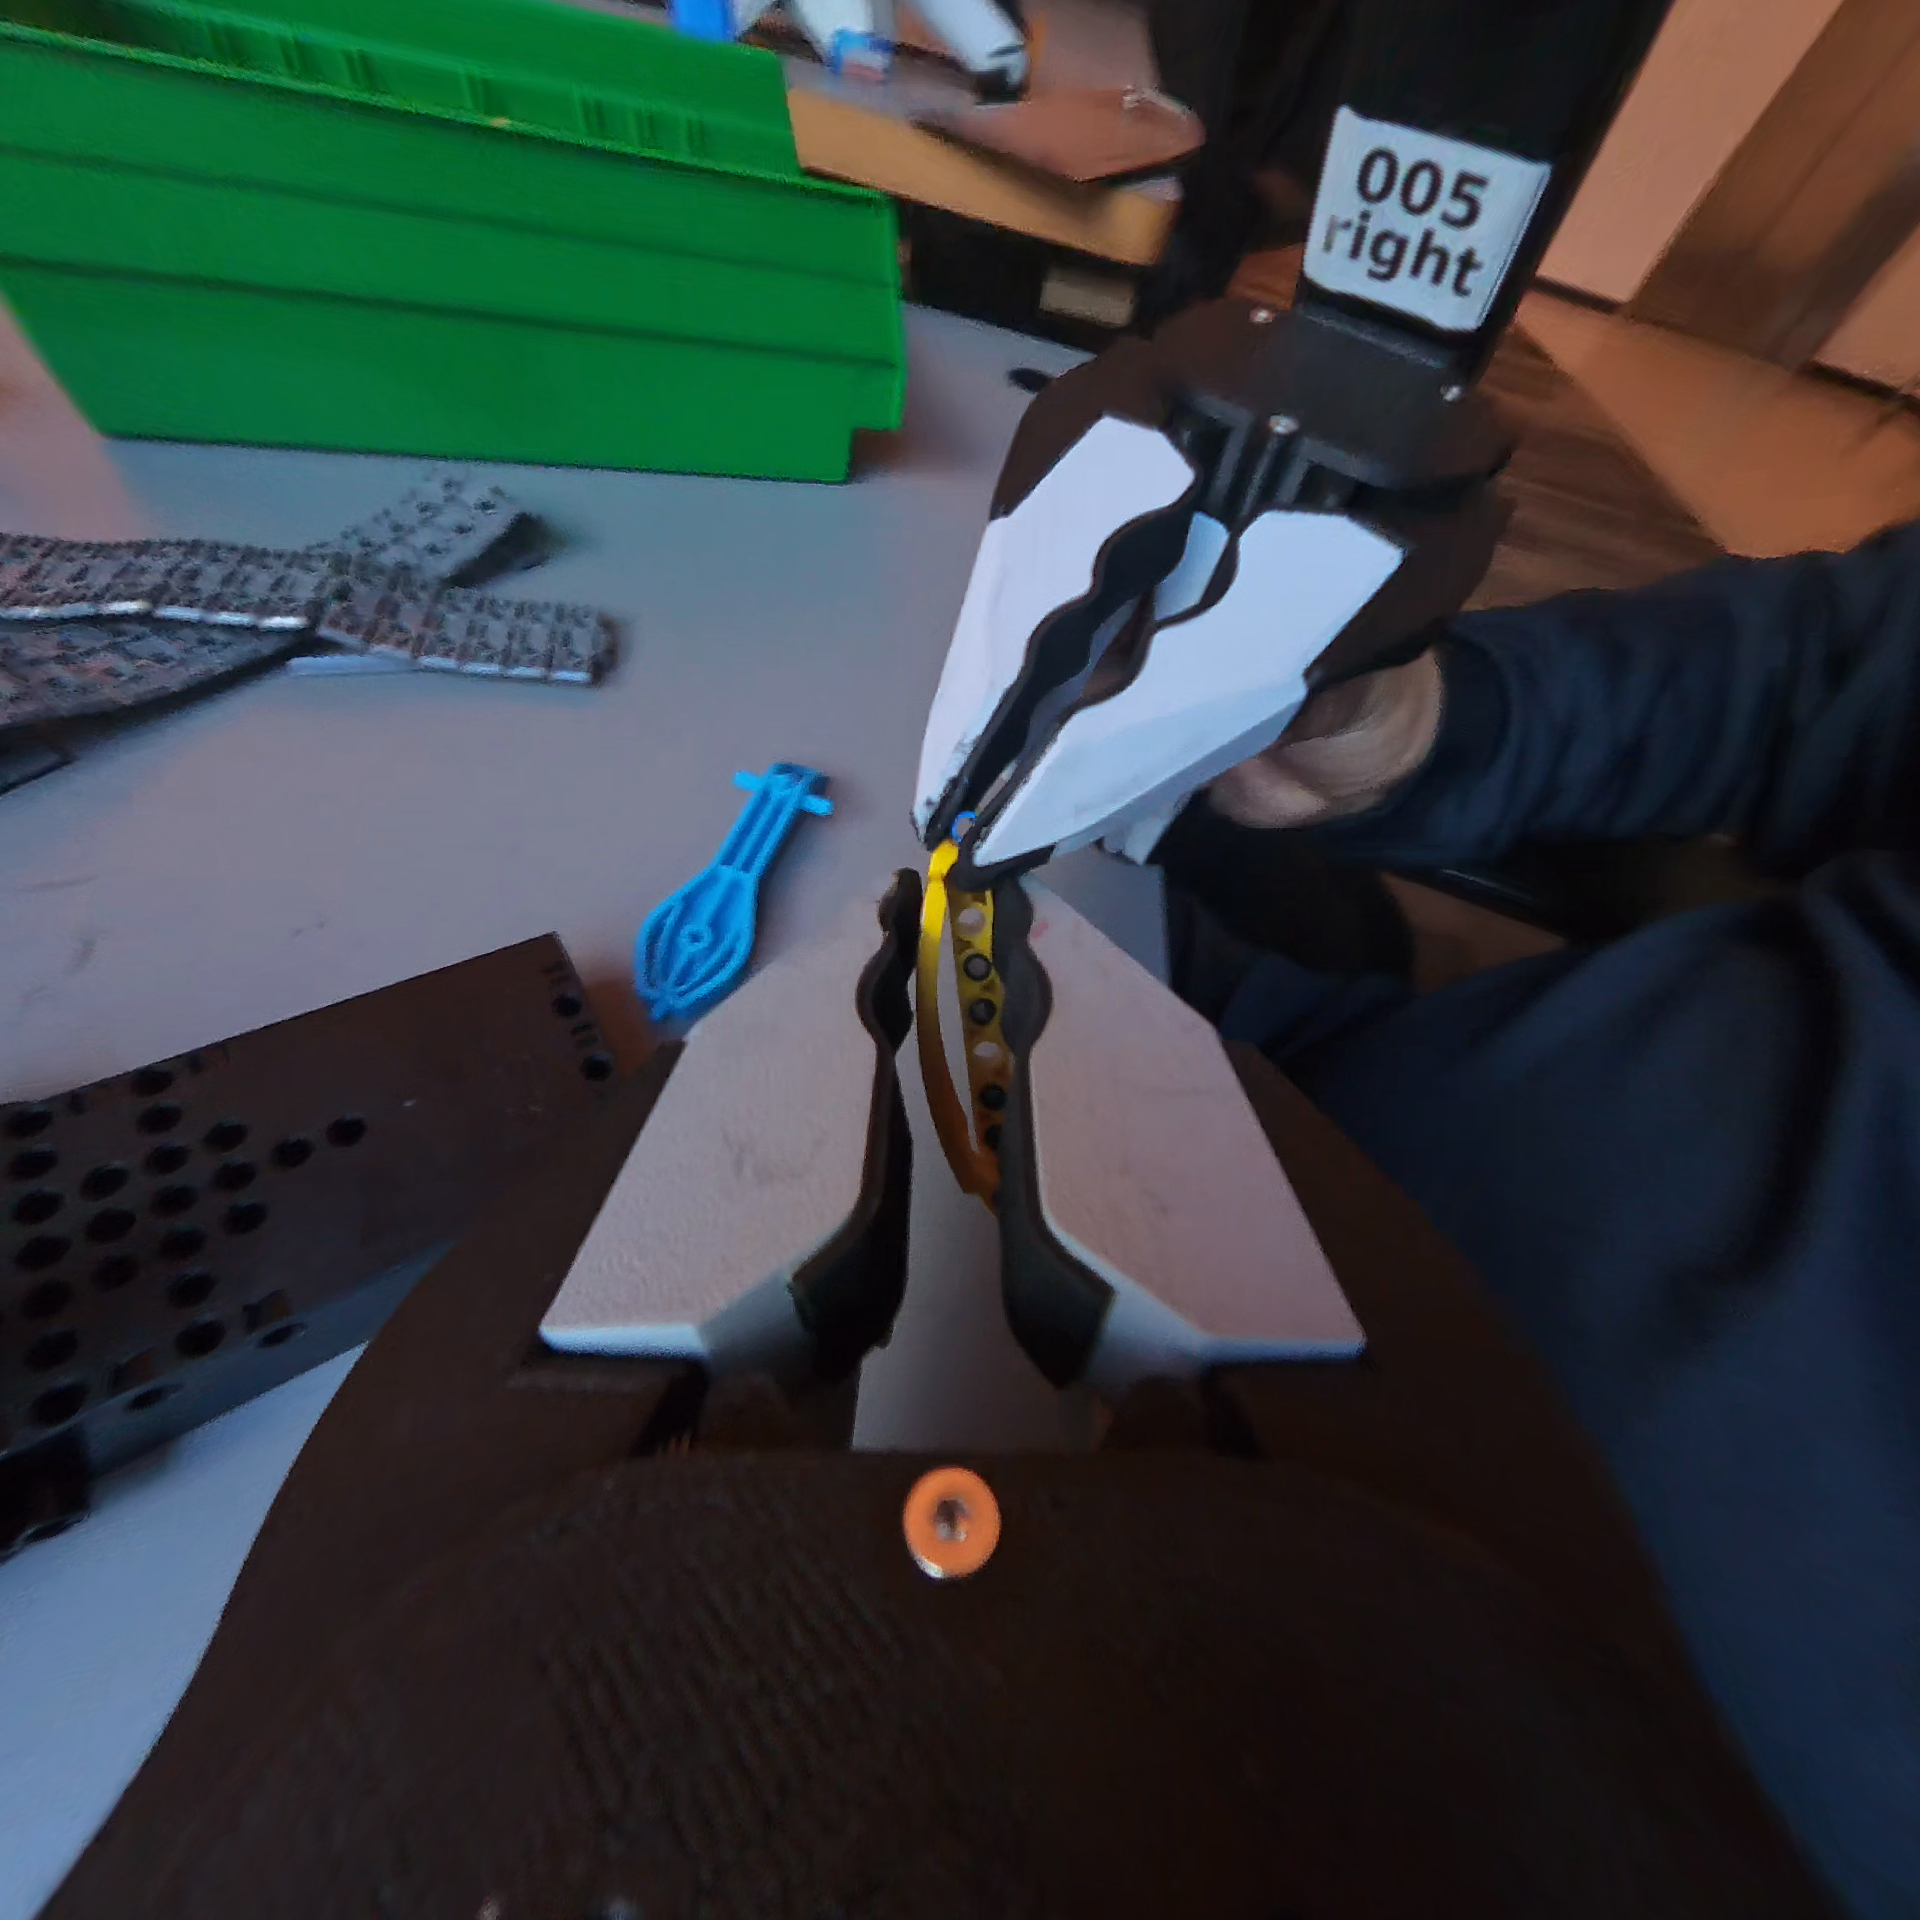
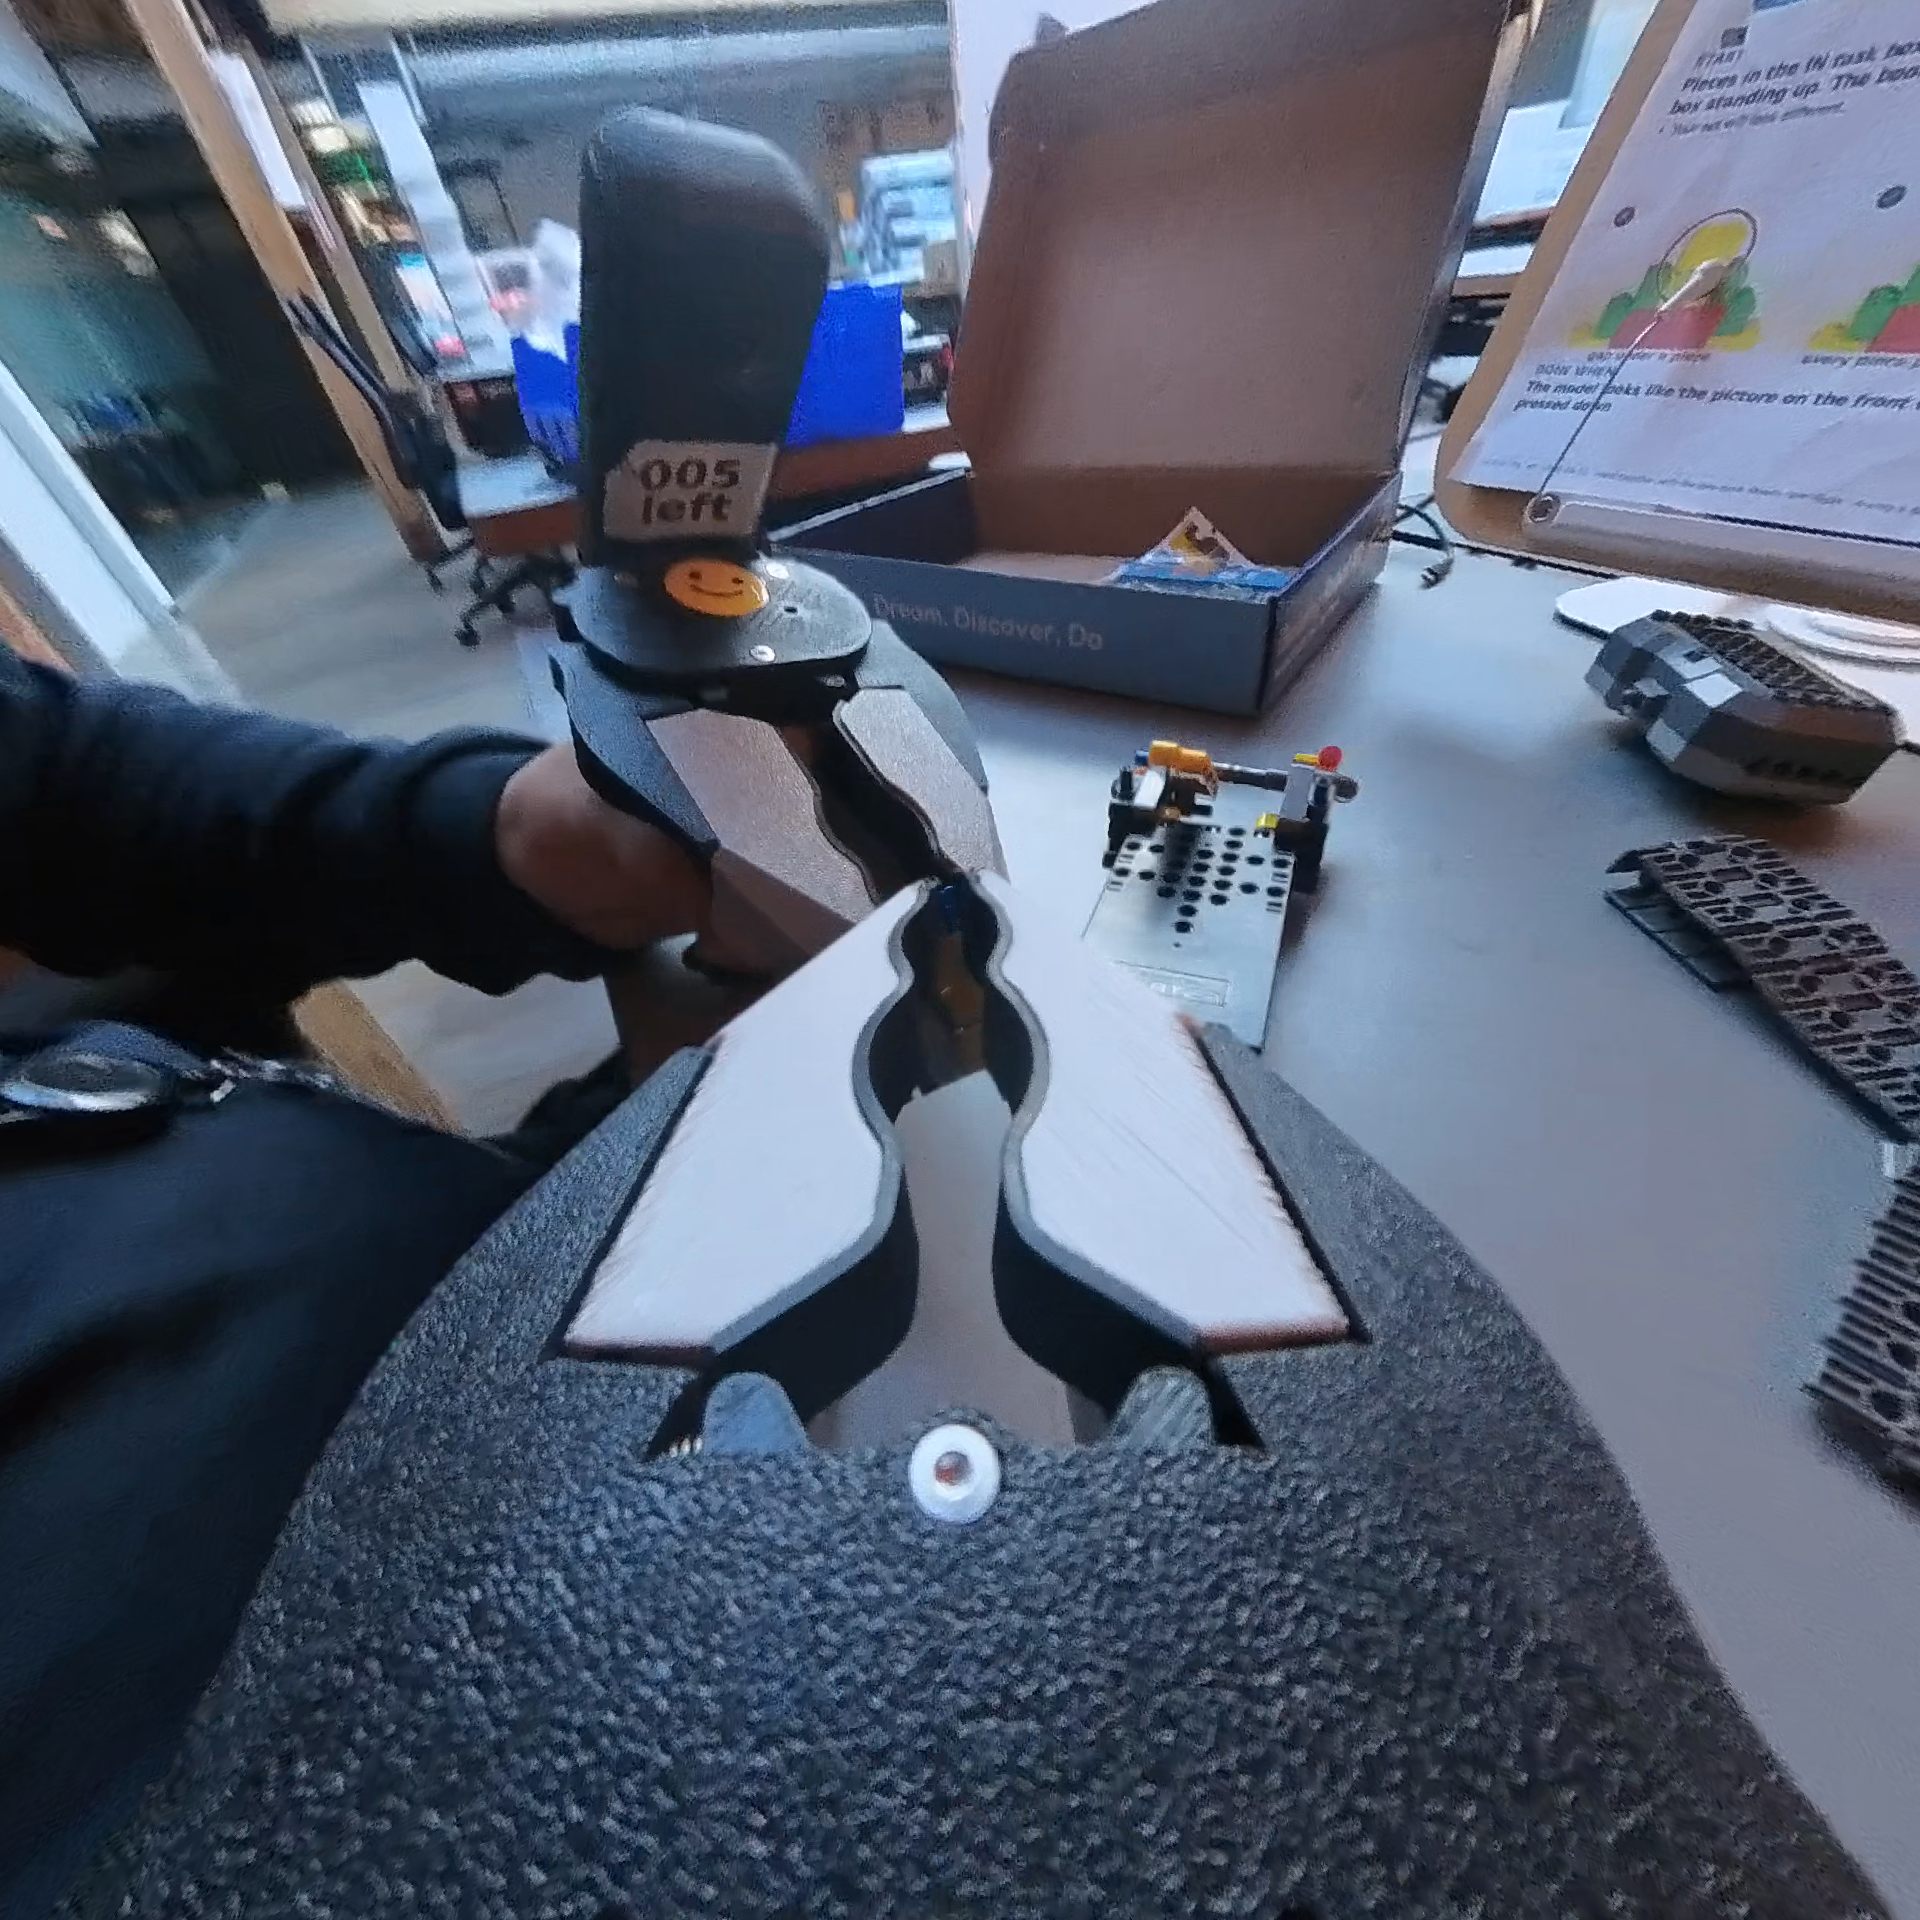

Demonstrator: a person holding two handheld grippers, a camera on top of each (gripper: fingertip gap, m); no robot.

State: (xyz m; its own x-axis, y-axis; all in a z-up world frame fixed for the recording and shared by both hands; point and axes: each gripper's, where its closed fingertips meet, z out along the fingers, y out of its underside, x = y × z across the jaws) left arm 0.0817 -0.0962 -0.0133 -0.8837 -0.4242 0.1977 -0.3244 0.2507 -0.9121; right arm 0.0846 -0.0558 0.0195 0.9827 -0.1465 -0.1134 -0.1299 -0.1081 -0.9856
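My left gripper (image 1: 961, 899) is shut on a yellow curved beam with holes (image 1: 977, 997), which stands upright between its fingers. My right gripper (image 1: 961, 831) comes in from the upper right. Its tips are pinched on a small blue piece (image 1: 964, 826) at the top end of the beam. In the right wrist view my right gripper (image 2: 951, 899) meets the left gripper (image 2: 930, 868) tip to tip. The blue piece (image 2: 948, 906) and part of the beam (image 2: 951, 987) show in the gap between the fingers. Both grippers are held above the table's near edge.
A blue whisk-shaped piece (image 1: 717, 914) lies on the table beside a black perforated plate (image 1: 208, 1195). Grey track strips (image 1: 312, 603) and stacked green bins (image 1: 416, 260) lie behind. A small build on a perforated plate (image 2: 1216, 862), an open cardboard box (image 2: 1143, 416), a grey build (image 2: 1745, 717) and a propped instruction sheet (image 2: 1714, 260) stand farther off.
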